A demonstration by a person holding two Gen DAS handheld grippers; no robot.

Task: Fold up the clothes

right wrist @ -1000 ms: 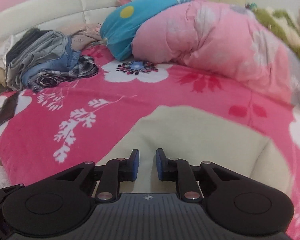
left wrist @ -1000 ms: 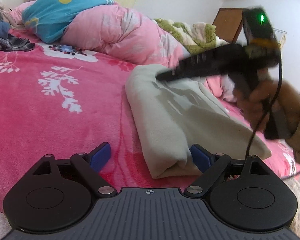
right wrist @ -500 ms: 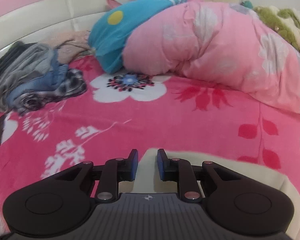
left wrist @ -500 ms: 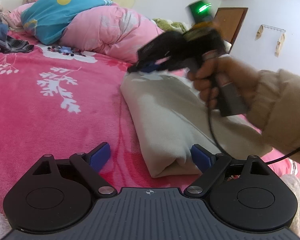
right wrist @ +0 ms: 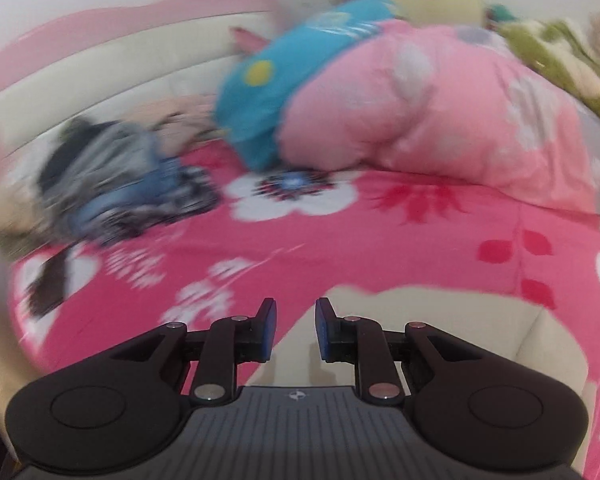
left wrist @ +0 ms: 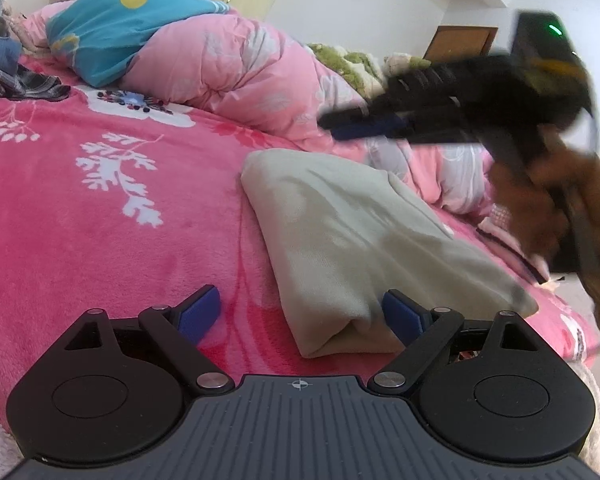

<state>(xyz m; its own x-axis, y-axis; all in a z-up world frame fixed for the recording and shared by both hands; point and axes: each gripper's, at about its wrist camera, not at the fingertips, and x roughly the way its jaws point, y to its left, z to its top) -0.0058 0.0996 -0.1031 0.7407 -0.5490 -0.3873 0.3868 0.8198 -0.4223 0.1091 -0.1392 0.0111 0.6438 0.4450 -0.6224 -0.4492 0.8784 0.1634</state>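
Observation:
A folded beige garment [left wrist: 340, 232] lies on the pink flowered blanket [left wrist: 100, 220]. My left gripper [left wrist: 300, 304] is open wide and low over the bed, with the garment's near end between its fingers, close to the right pad [left wrist: 400, 312] but not squeezed. My right gripper [left wrist: 364, 124], blurred and held by a hand [left wrist: 540, 200], hovers above the garment's far right side. In the right wrist view the right gripper [right wrist: 296, 312] shows a narrow gap with nothing in it, above the beige garment [right wrist: 420, 320].
A pink quilt [left wrist: 228, 72] and a blue pillow [left wrist: 116, 32] are heaped at the far side of the bed. A pile of grey, blue and plaid clothes [right wrist: 112, 184] sits by the headboard. A dark flat object [right wrist: 48, 280] lies at the blanket's left edge.
The right gripper swung left over the garment's far end, then back to the right and higher. Its view is now blurred. The left gripper and the garment have stayed put.

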